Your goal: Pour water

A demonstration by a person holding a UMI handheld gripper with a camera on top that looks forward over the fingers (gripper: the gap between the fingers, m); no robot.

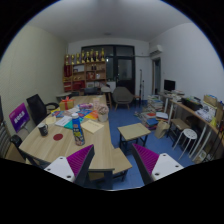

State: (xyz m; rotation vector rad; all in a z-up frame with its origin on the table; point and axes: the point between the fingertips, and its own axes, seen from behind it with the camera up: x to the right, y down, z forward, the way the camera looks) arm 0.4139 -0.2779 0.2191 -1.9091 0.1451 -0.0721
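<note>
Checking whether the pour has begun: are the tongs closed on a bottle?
No, the tongs stand open with nothing between their fingers, and the bottle stands on the wooden table ahead of them.

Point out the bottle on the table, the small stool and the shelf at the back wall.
bottle (78, 131), gripper view, on its body.
small stool (133, 131), gripper view, on its top.
shelf (87, 68), gripper view, on its front.

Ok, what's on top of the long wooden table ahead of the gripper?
On the table: a bottle with a blue label near its close end, papers, a dark cup and assorted clutter farther back. The bottle's contents can't be made out. The gripper is open, short of the table.
</note>
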